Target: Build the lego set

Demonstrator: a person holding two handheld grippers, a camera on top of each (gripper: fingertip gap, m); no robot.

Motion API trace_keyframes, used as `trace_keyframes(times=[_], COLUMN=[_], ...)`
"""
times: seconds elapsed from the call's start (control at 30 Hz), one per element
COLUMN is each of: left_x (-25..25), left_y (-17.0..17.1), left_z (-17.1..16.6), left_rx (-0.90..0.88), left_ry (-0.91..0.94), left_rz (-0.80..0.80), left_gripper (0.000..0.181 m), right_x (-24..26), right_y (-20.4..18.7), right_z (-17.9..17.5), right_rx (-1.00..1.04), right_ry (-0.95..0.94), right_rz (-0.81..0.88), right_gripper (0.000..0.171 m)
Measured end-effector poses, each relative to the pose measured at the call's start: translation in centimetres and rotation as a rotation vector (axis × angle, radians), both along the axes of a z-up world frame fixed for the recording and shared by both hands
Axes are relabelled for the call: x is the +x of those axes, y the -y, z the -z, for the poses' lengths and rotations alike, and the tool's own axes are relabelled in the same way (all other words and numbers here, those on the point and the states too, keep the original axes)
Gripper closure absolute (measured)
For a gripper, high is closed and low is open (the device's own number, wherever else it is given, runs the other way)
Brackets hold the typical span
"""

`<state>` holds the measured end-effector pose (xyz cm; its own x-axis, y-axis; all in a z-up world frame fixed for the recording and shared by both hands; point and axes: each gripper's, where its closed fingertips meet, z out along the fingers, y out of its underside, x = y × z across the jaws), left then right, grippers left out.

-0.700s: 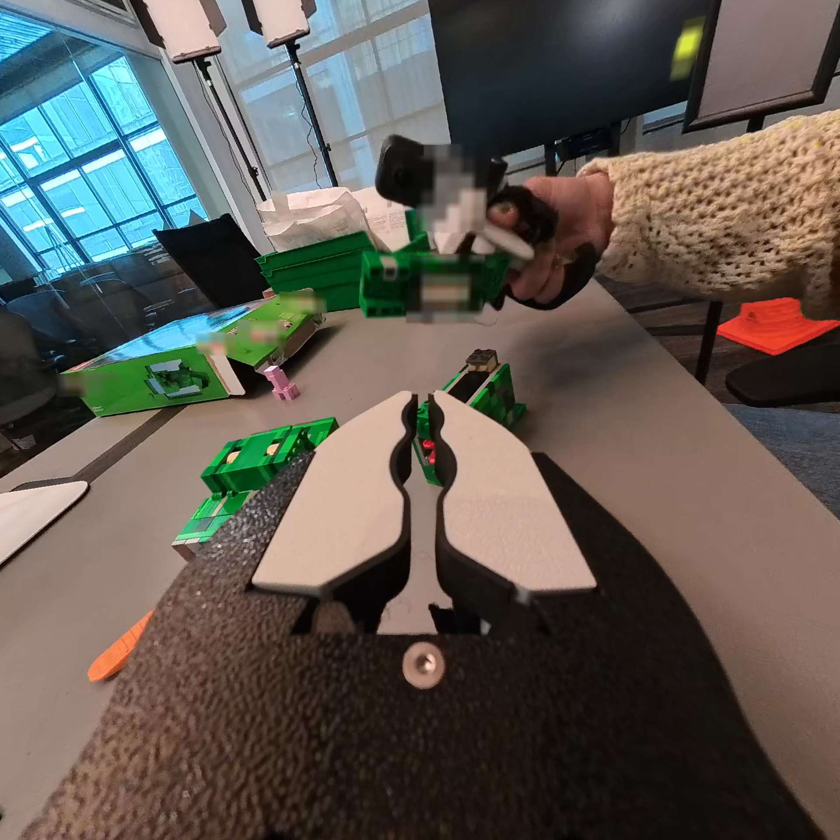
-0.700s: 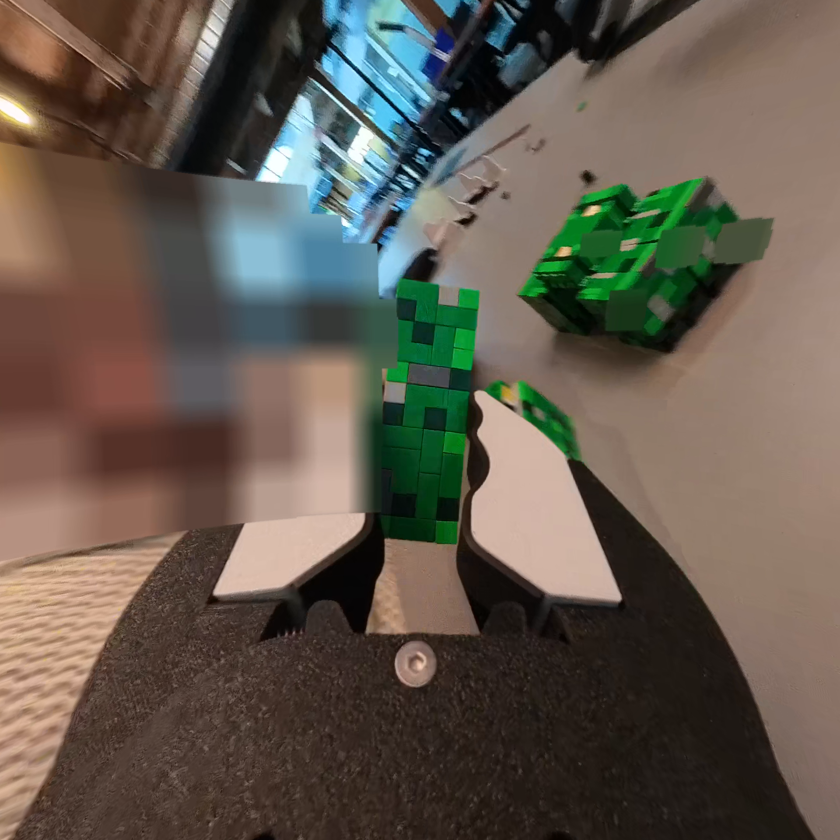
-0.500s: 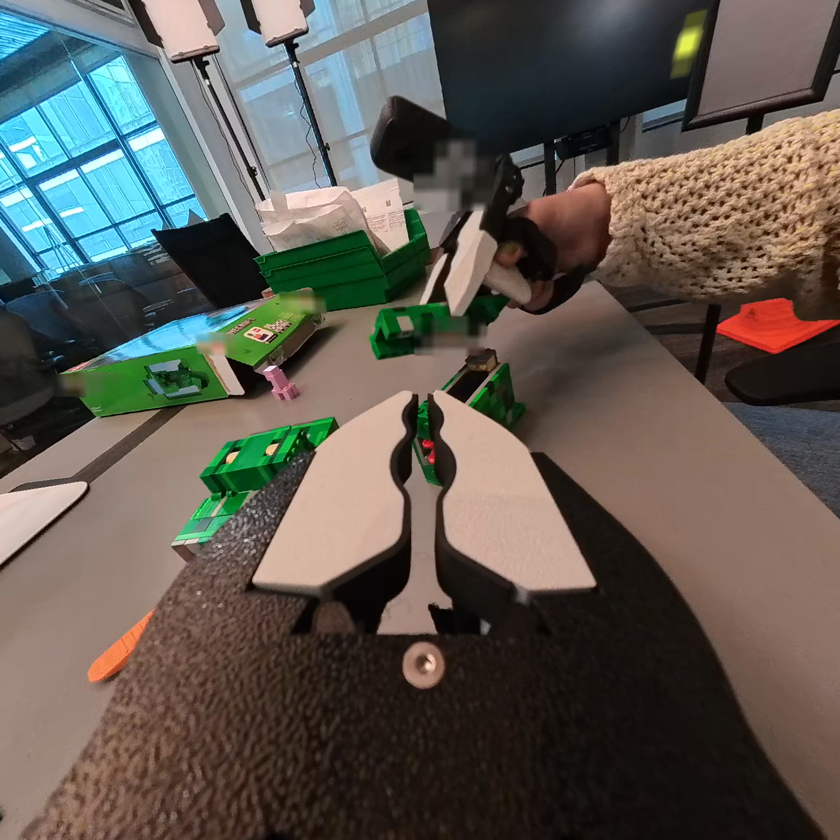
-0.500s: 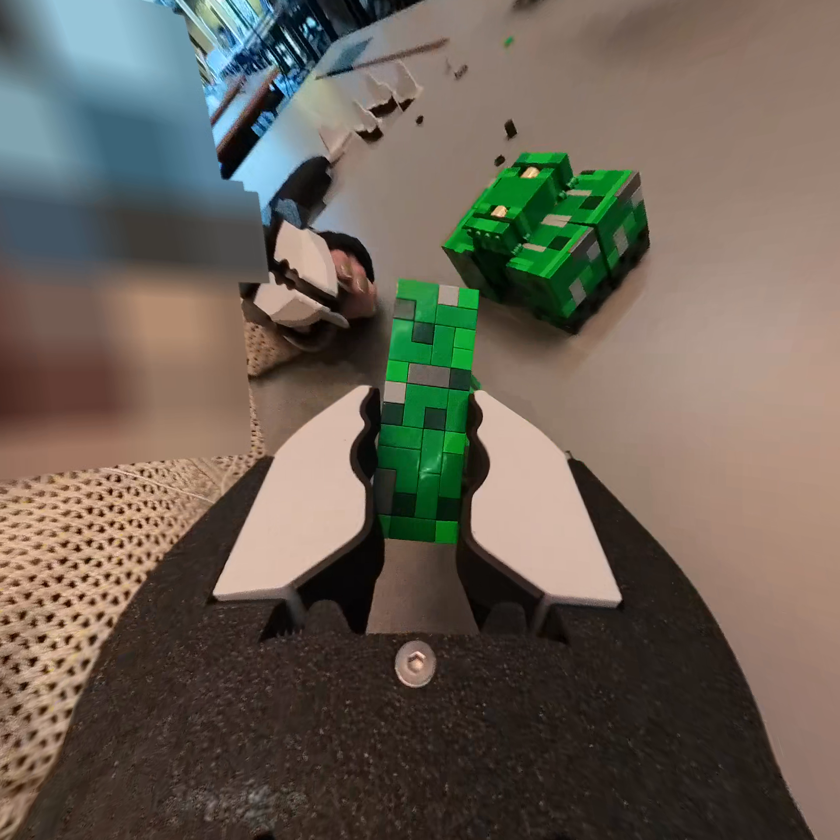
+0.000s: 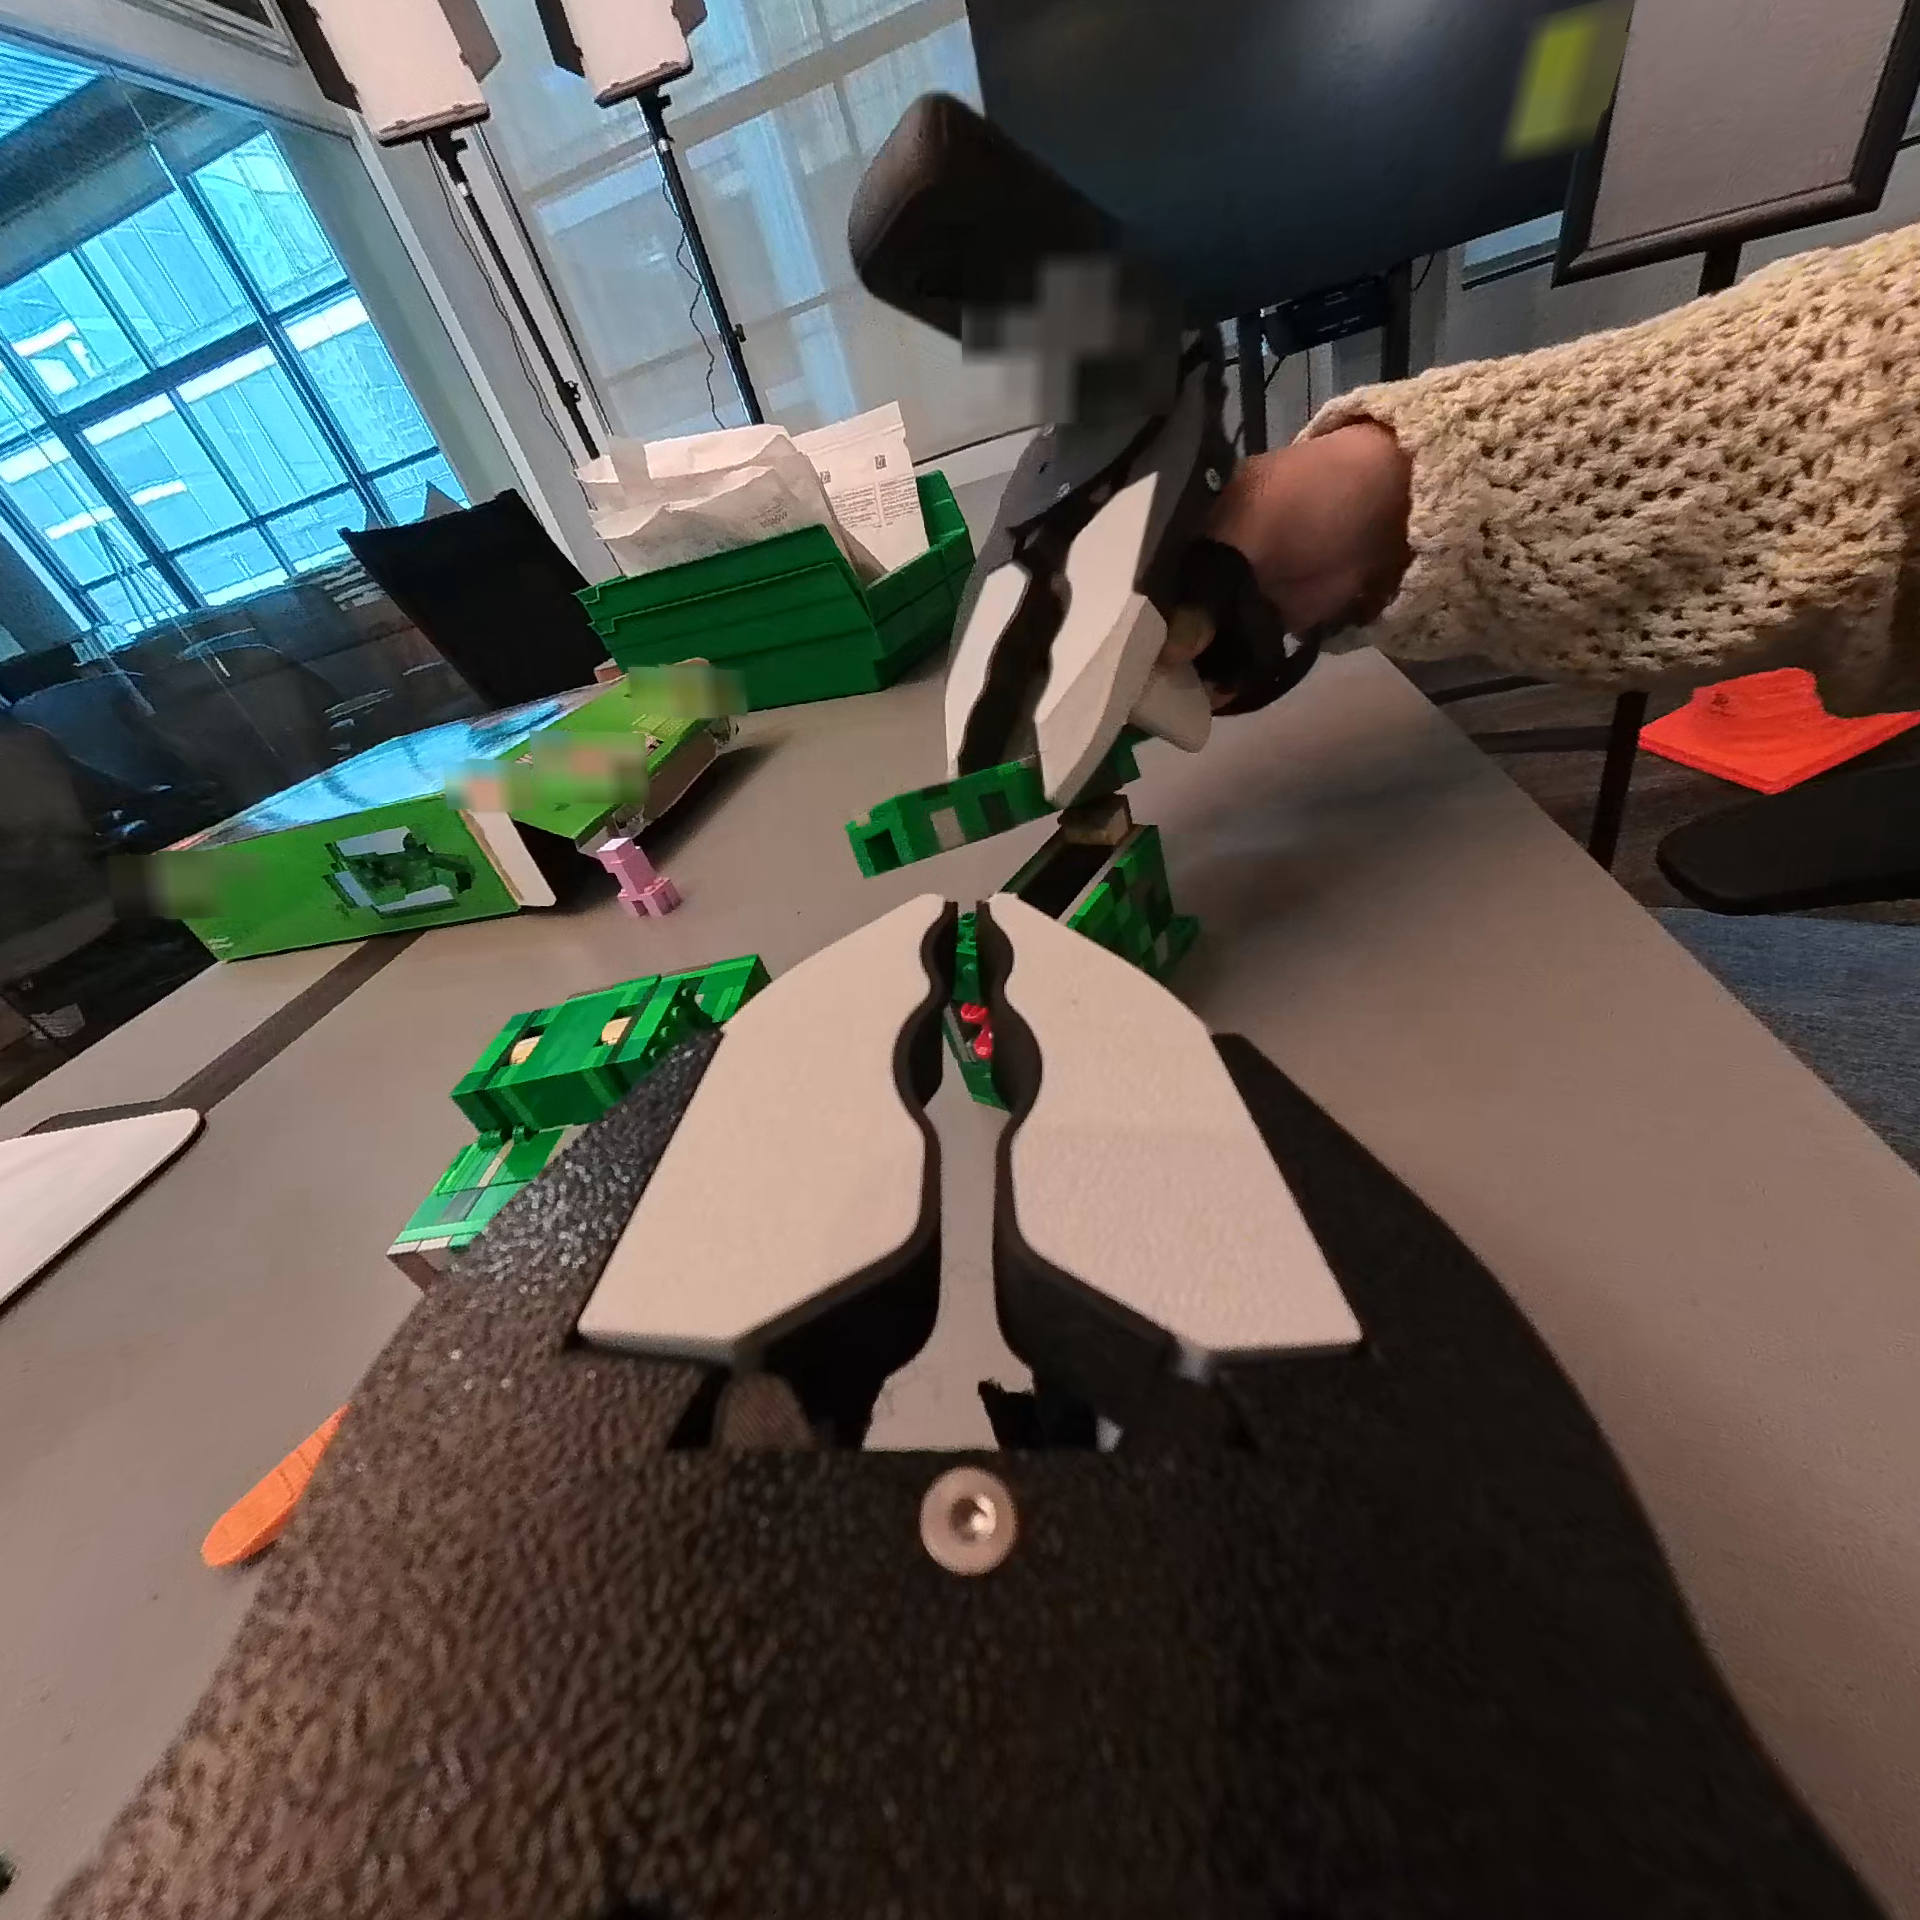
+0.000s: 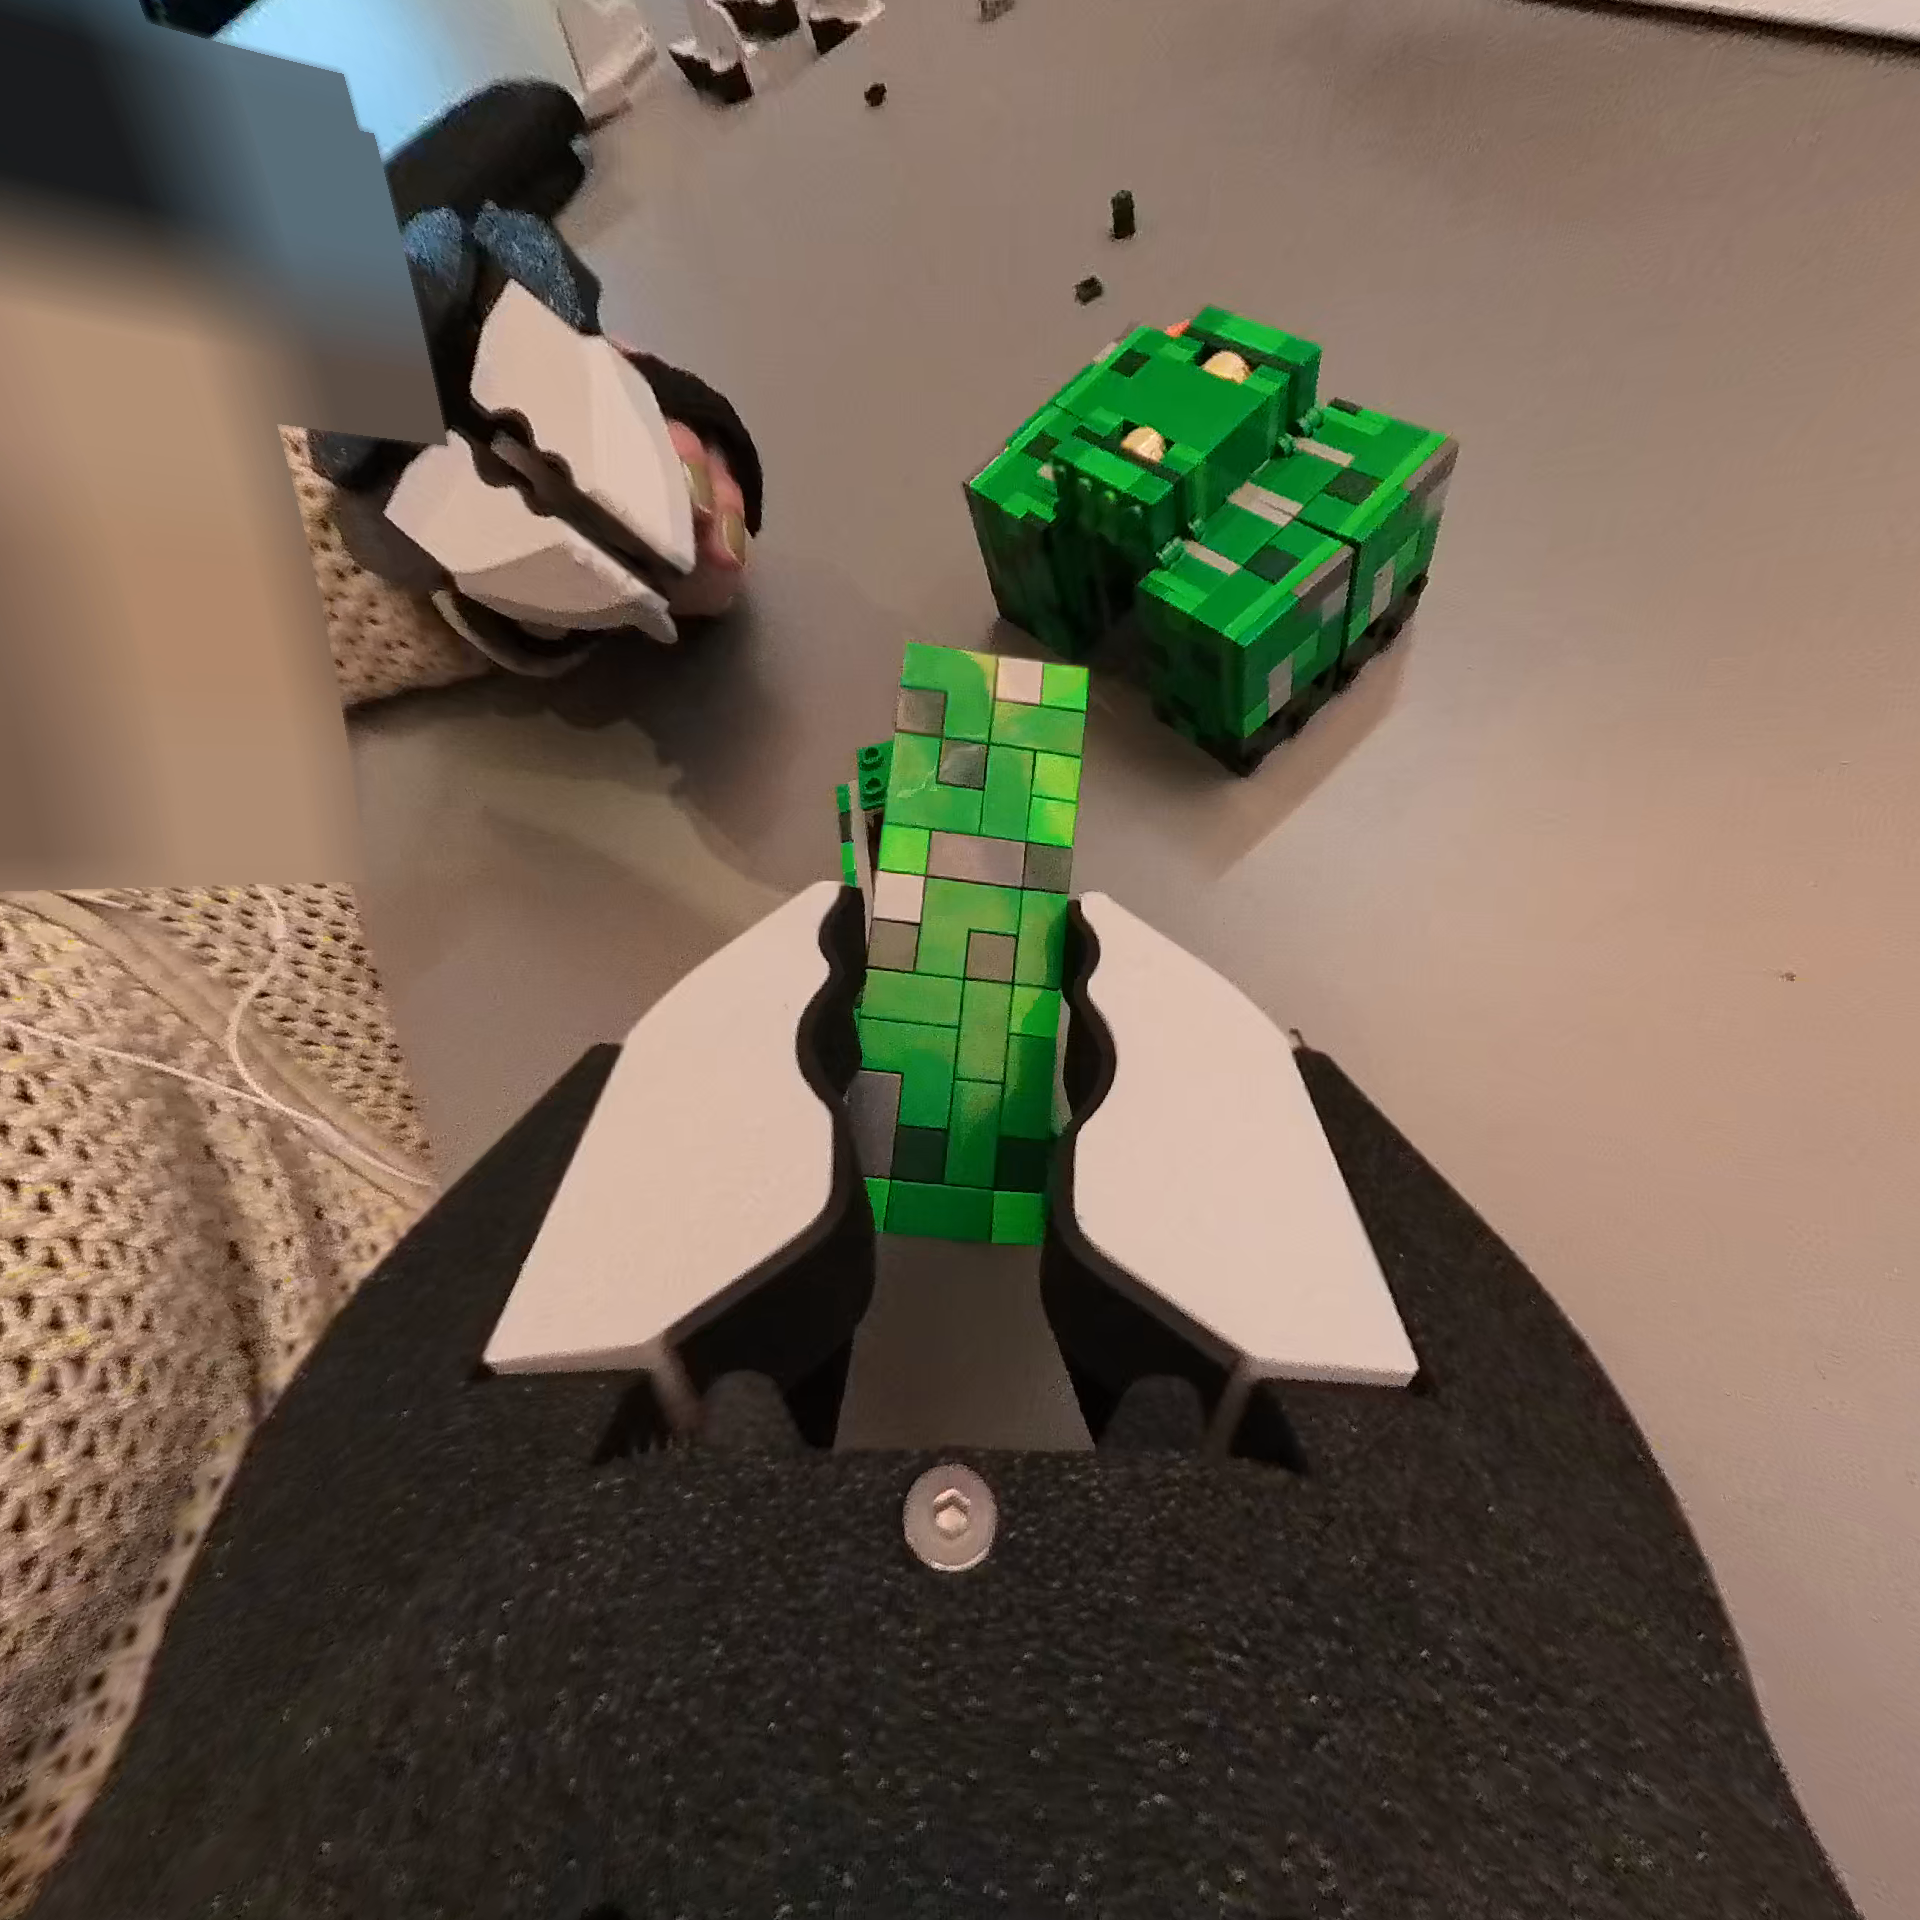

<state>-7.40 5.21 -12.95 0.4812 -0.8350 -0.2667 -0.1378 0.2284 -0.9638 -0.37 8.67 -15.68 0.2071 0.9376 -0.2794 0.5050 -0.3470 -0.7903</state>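
Right wrist view: the right gripper (image 6: 966, 914) is clamped on a long green tiled lego panel (image 6: 977, 935), which runs forward between both fingers and projects past the fingertips. Below the panel sits a partly built green lego body (image 6: 857, 821), mostly hidden. On the grey tabletop (image 6: 1558, 935), ahead and to the right, stands a blocky green lego assembly (image 6: 1216, 530) with two gold studs on top, well apart from the panel. Small dark loose pieces (image 6: 1120, 213) lie farther off.

Left wrist view: the left gripper (image 5: 966, 914) has its fingers set narrow, fingertips nearly meeting around the near edge of the green lego body (image 5: 1117, 914), which stands on the tabletop (image 5: 1455, 1039); actual contact cannot be confirmed. The right gripper (image 5: 1023, 769) points down, holding the panel (image 5: 945, 821) roughly level just above the body's top. To the left lie the blocky assembly (image 5: 592, 1049), a pink lego figure (image 5: 639, 878), a green product box (image 5: 416, 821) and stacked green bins (image 5: 769, 618).
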Motion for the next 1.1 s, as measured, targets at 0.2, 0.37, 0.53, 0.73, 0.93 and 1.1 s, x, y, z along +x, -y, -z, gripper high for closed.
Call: trace_keyframes(times=[0.2,0.37,0.53,0.73,0.93,1.1], left_x=[0.0,0.0,0.0,0.1,0.1,0.1], left_y=[0.0,0.0,0.0,0.1,0.1,0.1], left_z=[0.0,0.0,0.1,0.1,0.1,0.1], left_rx=[0.0,0.004,0.007,0.009,0.012,0.013], left_ry=[-0.001,-0.005,-0.008,-0.011,-0.014,-0.015], left_rz=[0.0,0.0,0.0,0.001,0.002,0.002], left_gripper=[0.179,0.179,0.179,0.179,0.179,0.179], right_x=[-0.4,-0.6,-0.7,-0.8,-0.7,-0.6], right_y=[0.4,0.8,0.9,1.1,1.0,1.1], right_z=[-0.1,0.2,0.6,0.7,0.8,0.8], right_rx=[0.151,0.236,0.281,0.293,0.313,0.308], right_ry=[0.042,0.098,0.198,0.264,0.314,0.364], right_rz=[-0.041,-0.078,-0.114,-0.135,-0.148,-0.187], right_gripper=[0.136,0.136,0.136,0.136,0.135,0.135])
